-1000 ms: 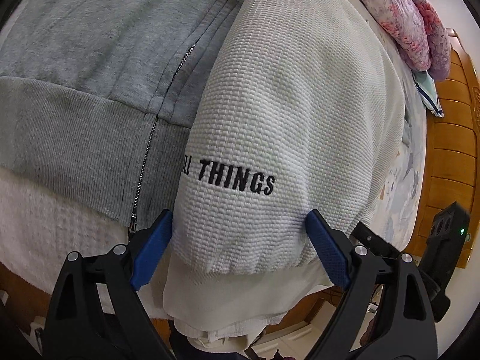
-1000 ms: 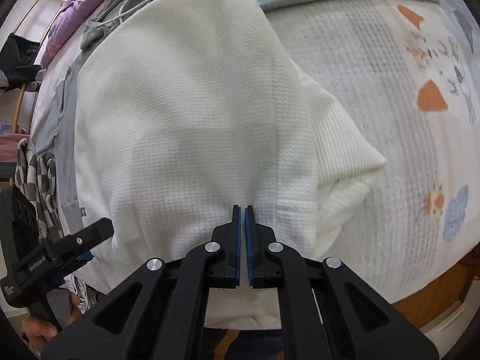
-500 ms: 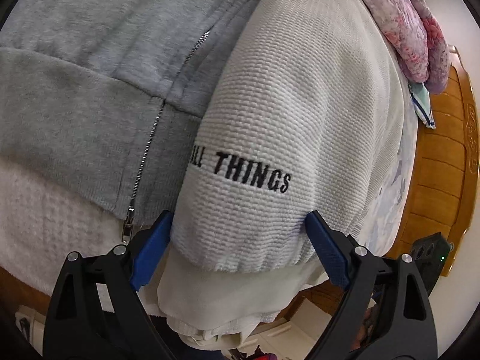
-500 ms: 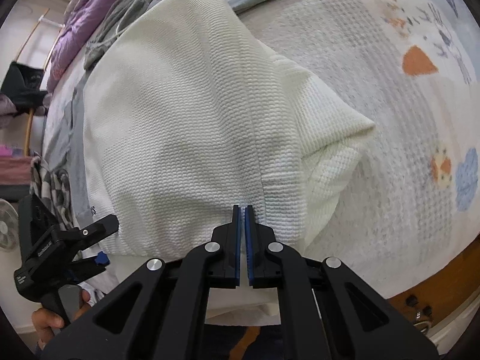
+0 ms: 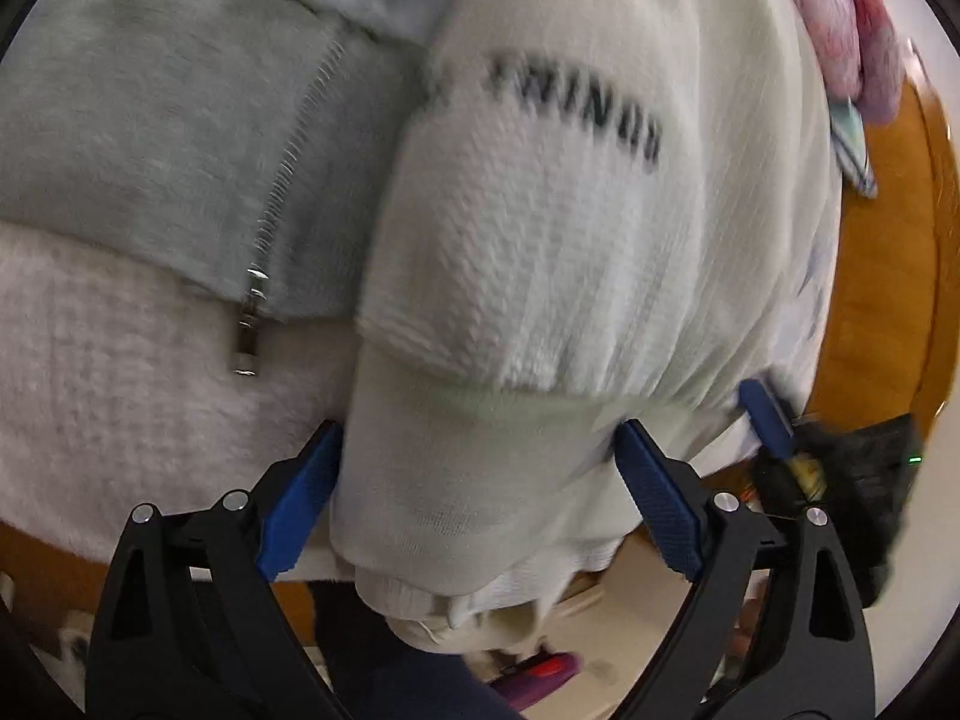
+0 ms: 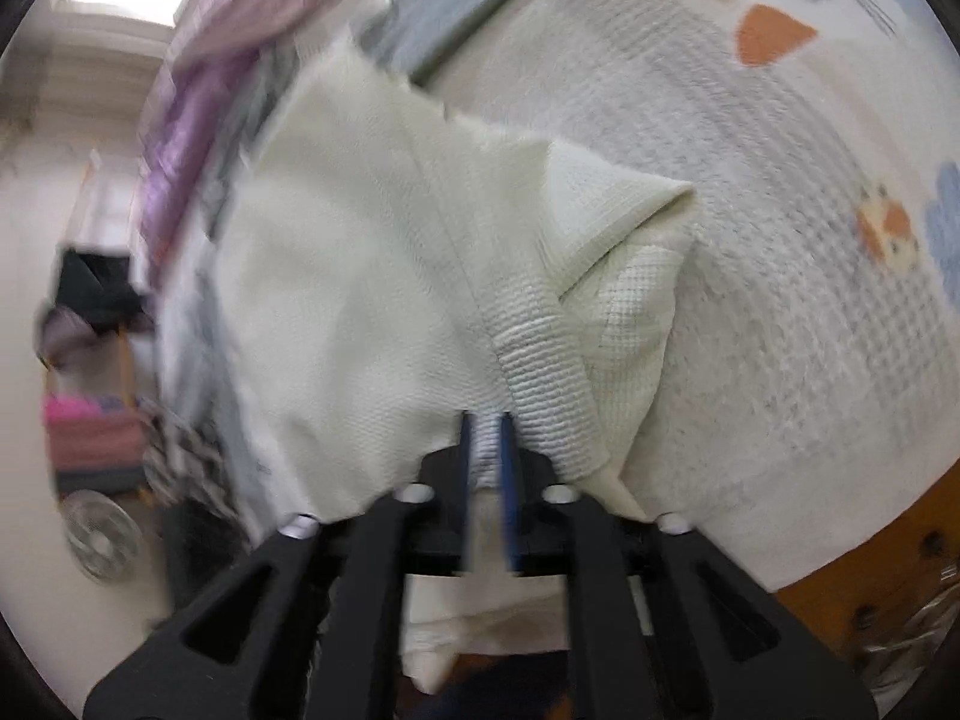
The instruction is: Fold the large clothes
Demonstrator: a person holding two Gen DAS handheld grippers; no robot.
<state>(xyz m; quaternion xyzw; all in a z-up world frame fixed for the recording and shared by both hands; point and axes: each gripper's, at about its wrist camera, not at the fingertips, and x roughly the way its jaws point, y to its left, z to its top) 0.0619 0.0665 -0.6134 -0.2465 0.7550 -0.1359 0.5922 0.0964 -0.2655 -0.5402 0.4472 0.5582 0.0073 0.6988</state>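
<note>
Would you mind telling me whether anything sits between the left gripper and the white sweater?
Nothing visible does: the left gripper is open with the white sweater hem already between its fingers. The grey hoodie lies beside.

We count two grippers: the left gripper (image 5: 480, 498) and the right gripper (image 6: 485, 450). Between each pair of blue pads lies one white waffle-knit garment (image 5: 576, 276). Beyond the left tongs, to their left, we see one grey zip hoodie (image 5: 180, 138). Under everything spreads one printed bedspread (image 6: 780, 276). Far up to the right of the left tongs sits one pink bundle (image 5: 852, 42).
</note>
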